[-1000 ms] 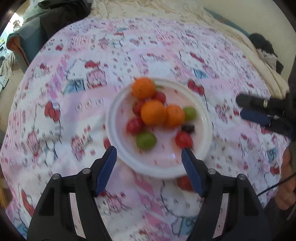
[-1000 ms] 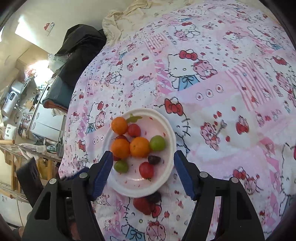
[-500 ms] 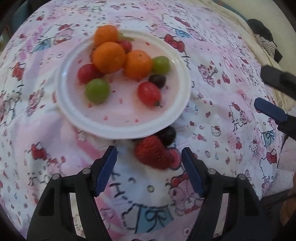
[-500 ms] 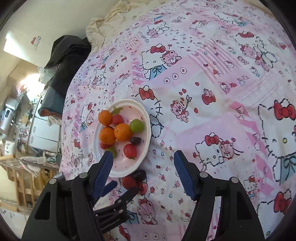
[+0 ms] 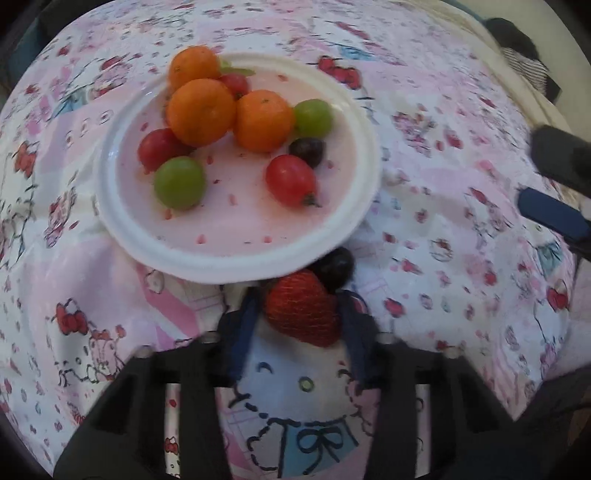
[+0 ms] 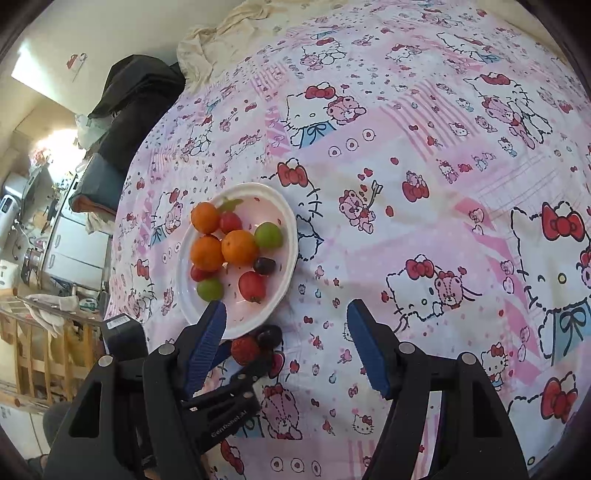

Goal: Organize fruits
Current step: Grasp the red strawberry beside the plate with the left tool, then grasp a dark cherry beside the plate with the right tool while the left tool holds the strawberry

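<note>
A white plate (image 5: 229, 266) on the pink cartoon bedsheet holds three oranges (image 5: 201, 112), two green grapes (image 5: 180, 182), red cherry tomatoes (image 5: 291, 181) and a dark grape (image 5: 307, 150). Just off its near rim lie a strawberry (image 5: 303, 314) and a second dark grape (image 5: 334, 267), touching each other. My left gripper (image 5: 300, 321) points down at the strawberry; its jaws are closing and both pads meet the berry's sides. The right wrist view shows that same grip on the strawberry (image 6: 244, 349). My right gripper (image 6: 285, 308) hovers open over the sheet beside the plate (image 6: 284, 229), holding nothing.
The bed falls away on the left toward a wooden rail (image 6: 40, 354) and cluttered furniture (image 6: 74, 240). Dark clothing (image 6: 136, 88) and a cream blanket (image 6: 229, 33) lie at the far end. Patterned sheet stretches to the right of the plate.
My left gripper dropped from above the plate to the strawberry at its near rim, and its jaws narrowed onto the berry. The right gripper shifted slightly; its jaws kept their width.
</note>
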Demonstrator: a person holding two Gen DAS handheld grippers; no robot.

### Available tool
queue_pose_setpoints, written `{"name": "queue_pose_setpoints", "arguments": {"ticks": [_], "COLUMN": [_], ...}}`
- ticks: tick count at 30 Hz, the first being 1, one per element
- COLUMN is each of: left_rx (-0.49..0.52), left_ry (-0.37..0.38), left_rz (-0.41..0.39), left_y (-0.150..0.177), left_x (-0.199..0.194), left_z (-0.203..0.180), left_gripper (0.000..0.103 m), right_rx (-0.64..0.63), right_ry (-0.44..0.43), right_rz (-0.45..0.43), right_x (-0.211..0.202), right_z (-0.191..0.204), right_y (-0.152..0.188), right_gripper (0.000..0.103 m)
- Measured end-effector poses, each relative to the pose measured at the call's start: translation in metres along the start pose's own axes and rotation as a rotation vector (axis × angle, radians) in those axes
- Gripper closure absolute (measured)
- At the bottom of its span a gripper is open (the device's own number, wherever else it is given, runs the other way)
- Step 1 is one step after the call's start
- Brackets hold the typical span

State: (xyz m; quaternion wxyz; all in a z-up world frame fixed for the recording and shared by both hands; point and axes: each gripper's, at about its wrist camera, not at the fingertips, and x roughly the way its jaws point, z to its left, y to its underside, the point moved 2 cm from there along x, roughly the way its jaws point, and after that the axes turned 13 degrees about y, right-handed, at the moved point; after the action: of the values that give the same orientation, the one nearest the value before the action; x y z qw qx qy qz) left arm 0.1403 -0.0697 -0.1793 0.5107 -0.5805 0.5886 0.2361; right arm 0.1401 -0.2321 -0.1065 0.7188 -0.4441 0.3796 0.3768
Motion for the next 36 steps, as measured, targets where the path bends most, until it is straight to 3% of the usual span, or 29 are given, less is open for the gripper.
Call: {"name": "queue_pose_setpoints", "arguments": {"ticks": [5, 11, 18, 19, 21, 22, 28, 30, 31, 36], "left_rx": [-0.001, -0.046, -0.087, -0.098, -0.128, -0.135, -0.149, -0.144, -0.144, -0.149], "left_ry": [0.013, 0.011, -0.111, -0.117, -0.126, -0.128, -0.128, -0.141, -0.145, -0.148], "left_rz": [-0.017, -0.051, -0.086, -0.084, -0.081, -0.081, -0.094, -0.101, -0.103, -0.112], "left_y": [0.005, 0.014, 0.017, 0.017, 0.019, 0.019, 0.019, 0.018, 0.018, 0.015], "left_x": [-0.014, -0.059, -0.104, -0.104, -0.106, -0.105, -0.104, -0.102, -0.103, -0.101], "left_z": [-0.002, 0.015, 0.053, 0.058, 0.069, 0.071, 0.077, 0.077, 0.078, 0.078], "left_gripper": [0.069, 0.069, 0.069, 0.069, 0.069, 0.069, 0.069, 0.069, 0.069, 0.069], "right_rx": [0.0, -0.043, -0.157, -0.168, -0.216, -0.25, -0.405, -0.454, -0.462, -0.454], "right_ry": [-0.003, 0.028, 0.086, 0.091, 0.094, 0.112, 0.208, 0.247, 0.259, 0.224], "right_rz": [0.012, 0.022, 0.086, 0.092, 0.126, 0.14, 0.157, 0.13, 0.125, 0.131], "right_x": [0.004, 0.009, 0.04, 0.046, 0.06, 0.067, 0.098, 0.101, 0.101, 0.097], "right_z": [0.0, 0.007, 0.027, 0.03, 0.04, 0.046, 0.079, 0.087, 0.087, 0.082], "right_y": [0.003, 0.006, 0.02, 0.022, 0.027, 0.03, 0.045, 0.046, 0.045, 0.045], "right_gripper": [0.033, 0.033, 0.034, 0.035, 0.052, 0.055, 0.06, 0.073, 0.075, 0.076]}}
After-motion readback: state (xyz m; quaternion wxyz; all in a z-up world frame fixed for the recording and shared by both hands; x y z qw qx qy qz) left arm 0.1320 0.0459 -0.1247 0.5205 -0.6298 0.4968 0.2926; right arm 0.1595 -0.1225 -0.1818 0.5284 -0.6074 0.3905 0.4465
